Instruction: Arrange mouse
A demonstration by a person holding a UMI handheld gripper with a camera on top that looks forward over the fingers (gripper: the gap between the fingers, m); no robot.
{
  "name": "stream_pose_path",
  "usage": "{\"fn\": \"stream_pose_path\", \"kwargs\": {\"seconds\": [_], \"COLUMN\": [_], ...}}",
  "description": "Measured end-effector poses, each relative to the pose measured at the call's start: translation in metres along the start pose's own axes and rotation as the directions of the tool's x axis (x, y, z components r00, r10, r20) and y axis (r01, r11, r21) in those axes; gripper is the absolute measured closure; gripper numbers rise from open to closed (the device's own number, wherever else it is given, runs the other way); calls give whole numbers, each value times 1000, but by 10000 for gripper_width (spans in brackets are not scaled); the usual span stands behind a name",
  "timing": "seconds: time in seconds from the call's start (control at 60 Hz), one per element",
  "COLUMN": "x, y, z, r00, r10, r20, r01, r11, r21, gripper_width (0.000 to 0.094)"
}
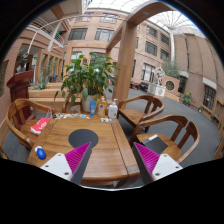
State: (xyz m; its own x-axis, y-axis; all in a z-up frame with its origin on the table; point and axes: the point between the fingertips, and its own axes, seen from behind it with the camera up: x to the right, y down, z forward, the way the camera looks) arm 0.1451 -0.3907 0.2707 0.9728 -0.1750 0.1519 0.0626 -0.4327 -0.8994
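A dark round mouse pad (83, 137) lies on the round wooden table (100, 152), beyond my left finger. A small blue and white mouse (40, 153) rests near the table's left edge, left of my left finger. My gripper (112, 160) is open and empty above the table's near edge; its pink pads (77, 157) stand wide apart with only bare wood between them.
A red and white item (41, 125) lies at the table's far left. A potted plant (92, 76) and bottles (112, 108) stand at the far side. Wooden chairs (172, 133) ring the table. A courtyard with buildings lies behind.
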Motion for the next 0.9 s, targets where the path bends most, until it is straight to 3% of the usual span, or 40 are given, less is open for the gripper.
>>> {"fn": "stream_pose_path", "kwargs": {"seconds": [0.25,0.483,0.733,0.9], "x": [-32,-161,-323,-387], "y": [91,185,198,186], "z": [28,36,59,102], "r00": [998,969,890,873], "r10": [-65,-61,-84,-93], "r20": [15,240,449,480], "r01": [66,113,171,178], "r11": [992,972,973,975], "r21": [-107,-205,-156,-136], "gripper_width": [83,78,80,80]}}
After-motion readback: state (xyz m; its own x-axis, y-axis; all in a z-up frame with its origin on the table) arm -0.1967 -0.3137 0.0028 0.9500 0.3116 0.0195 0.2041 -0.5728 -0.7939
